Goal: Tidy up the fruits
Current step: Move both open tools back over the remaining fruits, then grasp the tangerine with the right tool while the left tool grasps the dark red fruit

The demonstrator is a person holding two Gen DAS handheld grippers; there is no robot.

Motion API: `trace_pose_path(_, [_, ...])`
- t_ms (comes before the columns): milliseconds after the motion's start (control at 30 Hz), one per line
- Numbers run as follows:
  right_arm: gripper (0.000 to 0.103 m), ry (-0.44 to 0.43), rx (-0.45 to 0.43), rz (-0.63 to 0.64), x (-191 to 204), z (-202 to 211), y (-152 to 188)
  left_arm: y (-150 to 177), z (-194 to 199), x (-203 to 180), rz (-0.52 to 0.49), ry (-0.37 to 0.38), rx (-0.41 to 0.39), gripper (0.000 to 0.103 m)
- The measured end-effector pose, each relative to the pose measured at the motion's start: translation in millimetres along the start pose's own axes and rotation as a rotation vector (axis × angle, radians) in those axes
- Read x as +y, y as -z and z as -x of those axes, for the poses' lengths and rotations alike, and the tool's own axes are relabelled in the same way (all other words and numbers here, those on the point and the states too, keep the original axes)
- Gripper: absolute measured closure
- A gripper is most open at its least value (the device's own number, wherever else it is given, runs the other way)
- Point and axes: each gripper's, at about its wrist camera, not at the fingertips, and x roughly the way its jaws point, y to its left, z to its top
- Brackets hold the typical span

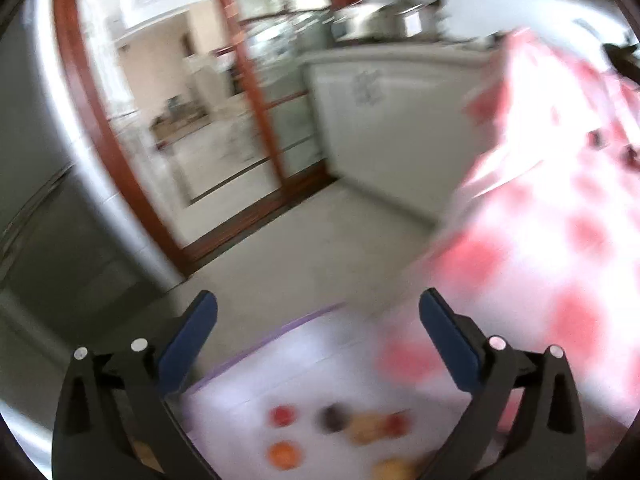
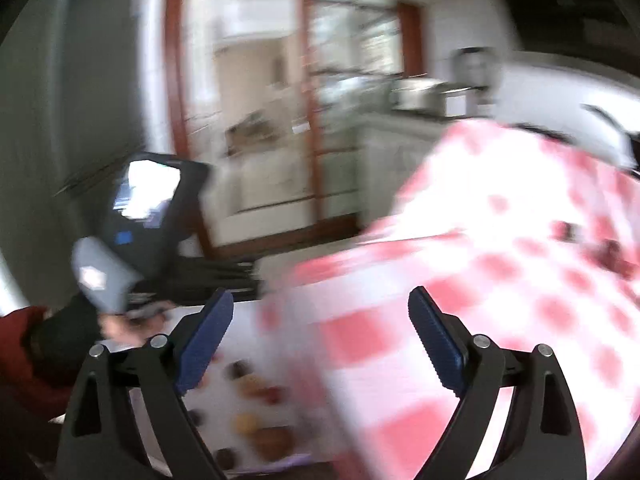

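Observation:
Both views are blurred by motion. Several small fruits lie on a white mat with a purple edge: a red one, a dark one, an orange one and yellowish ones. My left gripper is open and empty, above the mat's far edge. My right gripper is open and empty, above the same mat, with its fruits below. The left gripper's body and the hand holding it show at the left of the right wrist view.
A red-and-white checked cloth covers the table to the right and also shows in the right wrist view. Behind are a wood-framed glass door, white cabinets with metal pots on top, and a grey fridge at the left.

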Motion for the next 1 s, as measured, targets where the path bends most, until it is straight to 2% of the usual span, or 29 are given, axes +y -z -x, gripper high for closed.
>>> trace_pose_path(133, [0.016, 0.231, -0.005, -0.198, -103, 27, 7, -39, 9, -94, -0.075, 0.250, -0.007, 0.002])
trace_pose_path(233, [0.016, 0.407, 0.049, -0.378, -185, 44, 18, -63, 9, -178, -0.113, 0.444, -0.023, 0.002])
trace_pose_path(300, [0.016, 0.478, 0.058, -0.487, -229, 56, 27, -71, 0, -217, -0.108, 0.533, -0.026, 0.002])
trace_pose_path(367, [0.016, 0.550, 0.071, -0.594, -275, 60, 43, -82, -16, -271, -0.079, 0.659, 0.017, 0.002])
trace_pose_path(433, [0.016, 0.606, 0.095, -0.677, -315, 59, 52, -82, -26, -315, -0.049, 0.724, 0.037, 0.002])
trace_pose_path(500, [0.016, 0.647, 0.104, -0.725, -353, 49, 66, -85, -34, -343, -0.020, 0.748, 0.060, 0.002])
trace_pose_path(633, [0.016, 0.671, 0.114, -0.777, -407, 28, 67, -88, -56, -363, 0.117, 0.825, 0.099, 0.002])
trace_pose_path(700, [0.016, 0.658, 0.129, -0.794, -429, 11, 62, -93, -60, -349, 0.164, 0.866, 0.088, 0.002])
trace_pose_path(767, [0.017, 0.664, 0.151, -0.780, -442, -2, 54, -91, -68, -340, 0.216, 0.896, 0.110, 0.002])
trace_pose_path(867, [0.025, 0.697, 0.213, -0.735, -461, -24, 42, -93, -69, -330, 0.249, 0.897, 0.121, 0.002])
trace_pose_path(1000, [0.039, 0.724, 0.279, -0.698, -479, -44, 41, -93, -63, -332, 0.215, 0.889, 0.102, 0.002])
